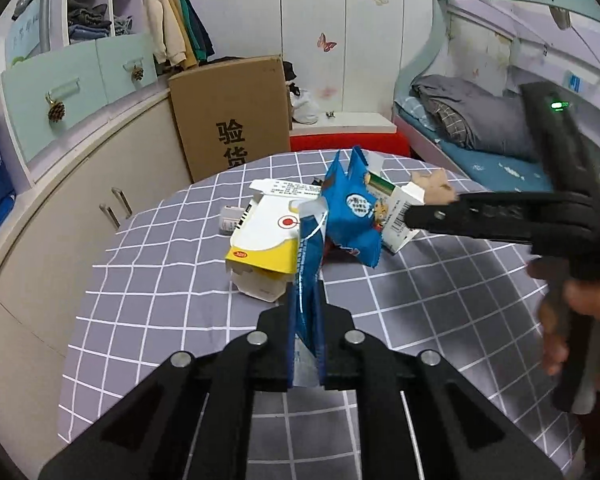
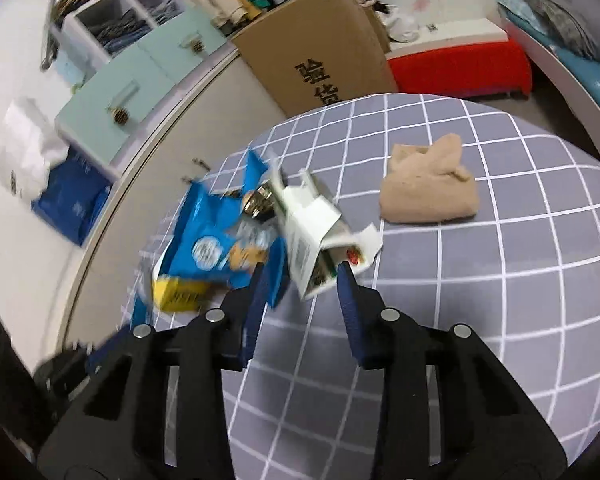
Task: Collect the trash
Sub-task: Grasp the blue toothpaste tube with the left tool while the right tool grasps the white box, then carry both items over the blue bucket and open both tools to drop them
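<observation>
A pile of trash lies on the round table's grey checked cloth (image 1: 160, 280): a yellow-and-white box (image 1: 260, 240), a blue snack bag (image 1: 352, 216) and a white carton (image 1: 400, 216). My left gripper (image 1: 306, 292) is shut on a thin blue-and-white wrapper (image 1: 308, 264), held upright just above the cloth. In the right wrist view the white carton (image 2: 316, 240) lies between the fingers of my right gripper (image 2: 302, 276). The right pad touches its open end, while the left pad stands apart from it beside a corner of the blue bag (image 2: 208, 240). This view is blurred.
A folded beige cloth (image 2: 428, 196) lies on the table's far right. A tall cardboard box (image 1: 232, 112) leans behind the table, by a curved cabinet (image 1: 60, 208) on the left. A bed (image 1: 480, 136) stands at the right. A hand (image 1: 580, 320) holds the right gripper.
</observation>
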`<move>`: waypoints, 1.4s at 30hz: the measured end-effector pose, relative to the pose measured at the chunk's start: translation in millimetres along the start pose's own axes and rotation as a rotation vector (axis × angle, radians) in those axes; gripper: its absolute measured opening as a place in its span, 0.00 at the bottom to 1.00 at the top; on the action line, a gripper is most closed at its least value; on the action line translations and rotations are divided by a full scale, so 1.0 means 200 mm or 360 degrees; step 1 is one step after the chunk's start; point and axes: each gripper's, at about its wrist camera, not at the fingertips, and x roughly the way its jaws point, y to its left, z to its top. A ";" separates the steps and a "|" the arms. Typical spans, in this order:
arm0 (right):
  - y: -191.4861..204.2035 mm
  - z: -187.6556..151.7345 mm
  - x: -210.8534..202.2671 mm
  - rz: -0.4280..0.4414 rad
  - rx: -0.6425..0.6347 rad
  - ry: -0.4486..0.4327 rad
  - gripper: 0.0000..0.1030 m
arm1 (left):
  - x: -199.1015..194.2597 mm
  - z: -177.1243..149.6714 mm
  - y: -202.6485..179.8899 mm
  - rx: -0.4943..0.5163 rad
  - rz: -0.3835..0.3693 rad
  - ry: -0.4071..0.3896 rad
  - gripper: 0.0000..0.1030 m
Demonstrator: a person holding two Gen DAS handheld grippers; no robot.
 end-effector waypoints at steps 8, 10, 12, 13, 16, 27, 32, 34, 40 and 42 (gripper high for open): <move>-0.03 0.08 0.10 0.0072 0.0070 -0.0014 0.16 | -0.01 -0.02 0.04 -0.0074 0.0006 -0.0004 0.08; -0.03 0.09 0.09 0.0126 0.0080 -0.0022 0.10 | -0.03 -0.02 0.05 -0.0096 0.0028 -0.0013 0.08; -0.01 0.09 0.04 0.0107 0.0020 -0.0061 0.04 | -0.06 -0.01 0.06 -0.0120 0.0025 -0.0028 0.08; 0.02 0.07 -0.02 0.0076 -0.0049 -0.0102 0.04 | -0.07 -0.01 0.05 -0.0115 0.0027 -0.0038 0.08; 0.06 0.04 -0.15 0.0030 -0.0158 -0.0175 0.03 | -0.13 0.00 0.01 -0.0102 0.0035 -0.0067 0.08; -0.12 -0.18 -0.71 0.0114 -0.0139 -0.0293 0.03 | -0.29 0.03 -0.39 -0.0033 -0.0174 -0.0107 0.08; -0.32 -0.32 -1.01 0.0115 -0.0056 -0.0398 0.03 | -0.30 0.04 -0.74 0.0087 -0.0306 -0.0075 0.08; -0.42 -0.36 -1.14 0.0083 -0.0024 -0.0451 0.03 | -0.30 0.05 -0.88 0.0127 -0.0358 -0.0063 0.08; -0.74 -0.51 -1.48 -0.0065 0.0085 -0.0603 0.03 | -0.25 0.05 -1.37 0.0284 -0.0533 -0.0014 0.08; -0.84 -0.56 -1.56 -0.0161 0.0104 -0.0640 0.03 | -0.21 0.05 -1.54 0.0320 -0.0605 0.0021 0.08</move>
